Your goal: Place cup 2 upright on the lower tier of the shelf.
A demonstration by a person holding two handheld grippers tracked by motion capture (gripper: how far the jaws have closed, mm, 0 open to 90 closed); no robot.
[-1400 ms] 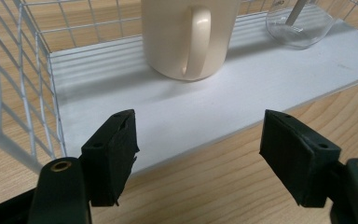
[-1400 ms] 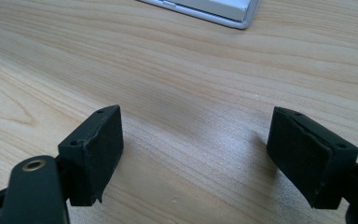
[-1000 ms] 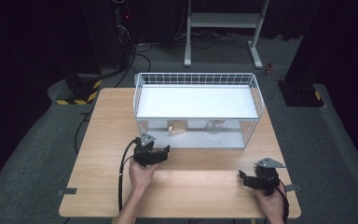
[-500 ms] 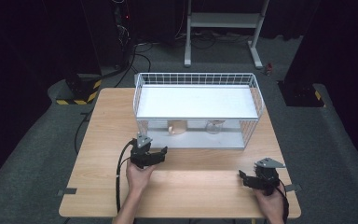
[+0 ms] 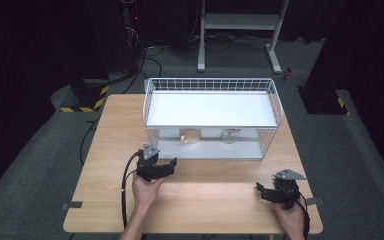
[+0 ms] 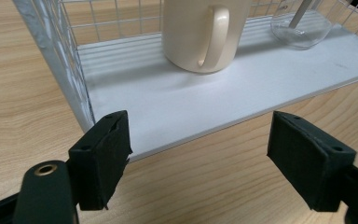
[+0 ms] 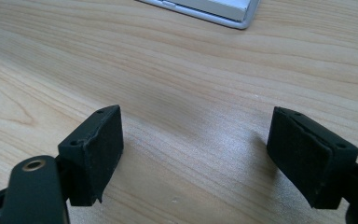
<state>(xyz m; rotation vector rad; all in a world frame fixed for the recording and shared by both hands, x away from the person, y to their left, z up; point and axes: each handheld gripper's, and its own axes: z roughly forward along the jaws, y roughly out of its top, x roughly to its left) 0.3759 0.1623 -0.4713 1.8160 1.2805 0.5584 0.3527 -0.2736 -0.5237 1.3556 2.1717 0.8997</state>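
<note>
Left gripper view: the left gripper (image 6: 198,161) is held wide open and empty before a cream ceramic mug (image 6: 205,32). Rigid, breakable and probably slippery, the mug is best taken across its body.

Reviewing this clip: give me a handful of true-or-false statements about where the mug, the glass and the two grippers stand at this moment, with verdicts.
1. The cream ceramic mug stands upright on the lower white shelf of the white wire rack. True.
2. The left gripper is shut on the mug's handle. False: its jaws are wide open, short of the shelf edge, touching nothing.
3. A clear glass vessel sits on the same shelf as the mug. True.
4. The right gripper holds the glass. False: it is open, with bare wooden table between its jaws.
5. The mug lies on its side on the table. False: it stands upright inside the rack.
</note>
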